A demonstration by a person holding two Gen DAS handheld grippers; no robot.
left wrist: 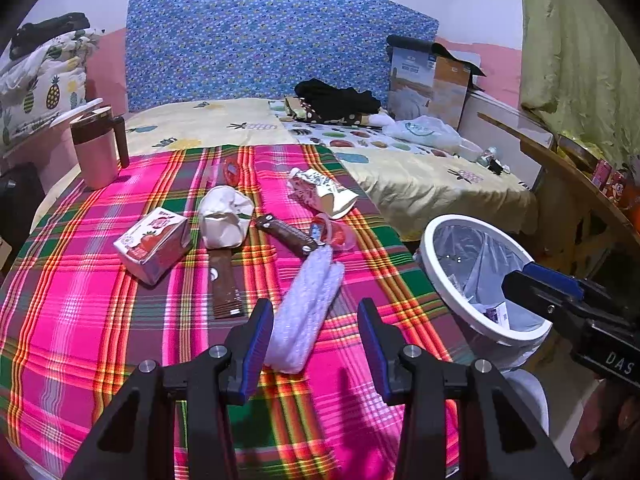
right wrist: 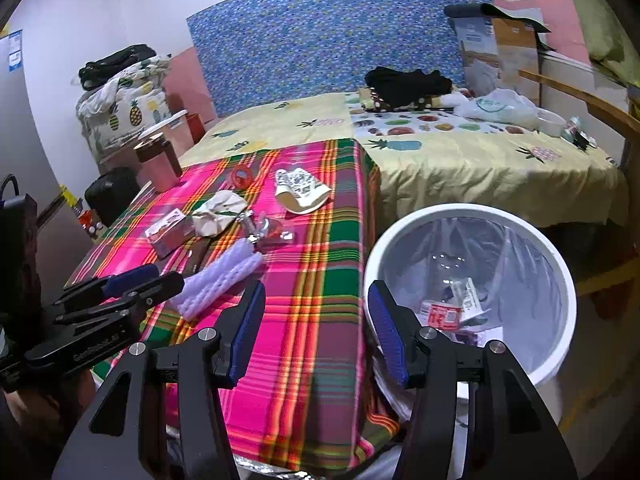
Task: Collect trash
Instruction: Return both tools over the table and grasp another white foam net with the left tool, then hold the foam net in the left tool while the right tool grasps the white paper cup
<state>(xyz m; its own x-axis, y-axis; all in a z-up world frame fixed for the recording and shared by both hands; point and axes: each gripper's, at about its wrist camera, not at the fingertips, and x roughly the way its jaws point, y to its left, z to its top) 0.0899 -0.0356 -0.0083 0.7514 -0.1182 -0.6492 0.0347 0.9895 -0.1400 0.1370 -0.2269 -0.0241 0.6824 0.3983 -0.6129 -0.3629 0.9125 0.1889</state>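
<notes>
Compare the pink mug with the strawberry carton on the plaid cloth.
The pink mug stands upright near the cloth's far left corner; the strawberry carton lies tipped on its side nearer the middle. The mug is round with a dark lid; the carton is boxy and printed. Both rest on the plaid cloth.

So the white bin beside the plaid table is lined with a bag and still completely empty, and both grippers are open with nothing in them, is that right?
Not quite. The white bin is lined, but it is not empty: the right wrist view shows a red and white wrapper and other scraps at the bottom. The rest holds: it stands beside the plaid table, and the left gripper and right gripper are both open and hold nothing.
</notes>
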